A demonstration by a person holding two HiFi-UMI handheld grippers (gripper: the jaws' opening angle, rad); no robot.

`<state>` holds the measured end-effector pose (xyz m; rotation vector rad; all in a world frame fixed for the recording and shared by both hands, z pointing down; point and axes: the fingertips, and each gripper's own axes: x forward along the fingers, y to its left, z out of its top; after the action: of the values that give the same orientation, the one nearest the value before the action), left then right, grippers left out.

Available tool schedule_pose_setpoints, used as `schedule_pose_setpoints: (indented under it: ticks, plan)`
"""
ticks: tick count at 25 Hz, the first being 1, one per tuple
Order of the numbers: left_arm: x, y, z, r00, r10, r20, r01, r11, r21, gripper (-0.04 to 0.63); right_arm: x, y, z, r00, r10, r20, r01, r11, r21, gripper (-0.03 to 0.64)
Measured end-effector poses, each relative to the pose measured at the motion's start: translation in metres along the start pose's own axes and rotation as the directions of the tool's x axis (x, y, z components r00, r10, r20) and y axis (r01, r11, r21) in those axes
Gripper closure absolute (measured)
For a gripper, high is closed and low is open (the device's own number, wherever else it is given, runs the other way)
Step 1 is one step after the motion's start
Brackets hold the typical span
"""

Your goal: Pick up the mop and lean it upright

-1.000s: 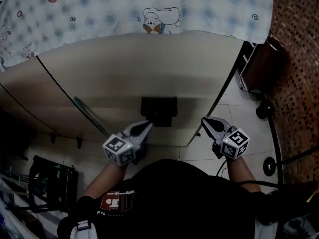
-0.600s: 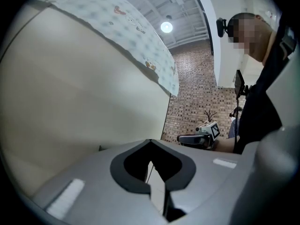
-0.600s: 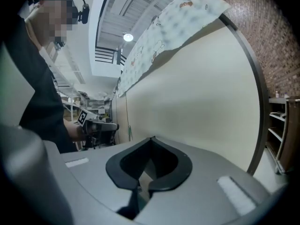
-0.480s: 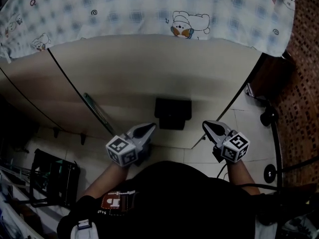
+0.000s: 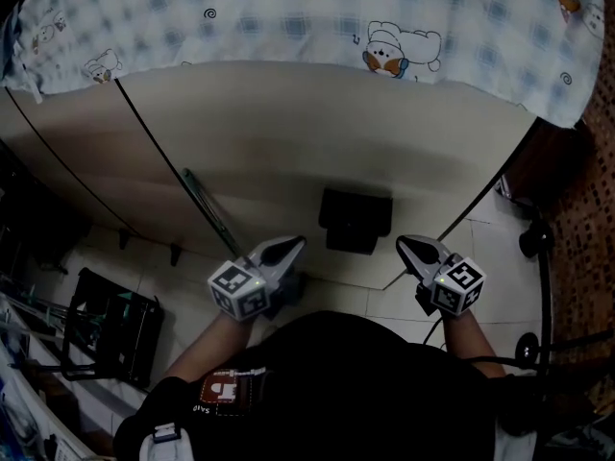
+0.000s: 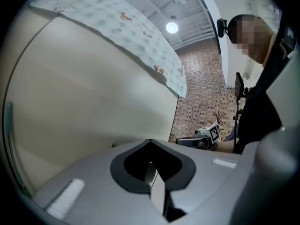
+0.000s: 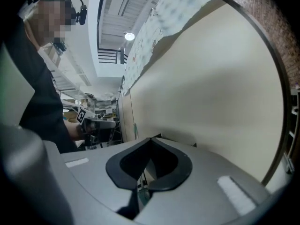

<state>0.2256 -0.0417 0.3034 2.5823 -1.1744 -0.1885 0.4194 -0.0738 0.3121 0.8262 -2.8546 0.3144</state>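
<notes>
1. Jaws of the left gripper (image 5: 294, 245) are pressed together, and nothing is between them.
2. Jaws of the right gripper (image 5: 405, 243) are also closed tip to tip, with nothing held.
3. Both grippers are held side by side in front of the person's dark shirt (image 5: 365, 382), and both point toward a wide beige panel (image 5: 288, 133).
4. The mop (image 5: 207, 211) shows as a thin green pole ahead of the left gripper and a little to its left. It leans slanted against the beige panel.
5. The lower end of the pole runs down close to the left gripper's marker cube (image 5: 238, 289). Whether they touch I cannot tell, and the head of the mop is not visible.
6. In the left gripper view the same pole stands at the far left edge, well aside from the closed jaws.
7. A black box (image 5: 356, 221) sits at the foot of the panel, ahead of the two grippers and between them, nearer to the right one.
8. A checked cloth with cartoon bears (image 5: 288, 12) hangs over the top of the panel, far ahead of both grippers.
9. A black rack (image 5: 106, 339) stands on the tiled floor (image 5: 461, 257), to the left of the left gripper and apart from it.
10. A brick wall (image 6: 206, 93) is beyond the right gripper, on its right side.
</notes>
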Motion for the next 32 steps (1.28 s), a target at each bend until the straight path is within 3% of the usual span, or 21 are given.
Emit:
schedule_pose_setpoints:
  ticks: [5,10,15,21,27,32]
  plan:
    - [-0.019,0.045,0.019,1.0,-0.002,0.02,0.002,1.0,-0.009,0.595,0.042,0.015,0.017,1.0,-0.004,0.002,0.004,0.999,-0.039,0.603]
    - [-0.051,0.108,0.037,0.997,-0.078,0.014,0.078,0.997,0.007,0.595,0.111,0.042,0.028,0.998,-0.062,0.018,0.063,0.997,-0.048,0.603]
    - [-0.113,0.18,0.058,0.985,-0.167,-0.036,0.168,0.985,0.034,0.595,0.201,0.1,0.043,0.991,-0.124,0.052,0.126,0.992,-0.032,0.603]
    - [-0.179,0.252,0.084,0.972,-0.222,-0.073,0.227,0.972,0.062,0.595,0.285,0.169,0.053,0.985,-0.165,0.049,0.166,0.986,-0.014,0.603]
    - [-0.206,0.279,0.088,0.97,-0.233,-0.062,0.236,0.971,0.043,0.595,0.325,0.209,0.051,0.99,-0.139,0.006,0.139,0.99,-0.013,0.603]
    - [-0.197,0.256,0.082,0.976,-0.212,-0.043,0.213,0.977,0.022,0.595,0.316,0.211,0.05,0.997,-0.083,-0.006,0.082,0.996,-0.035,0.603]
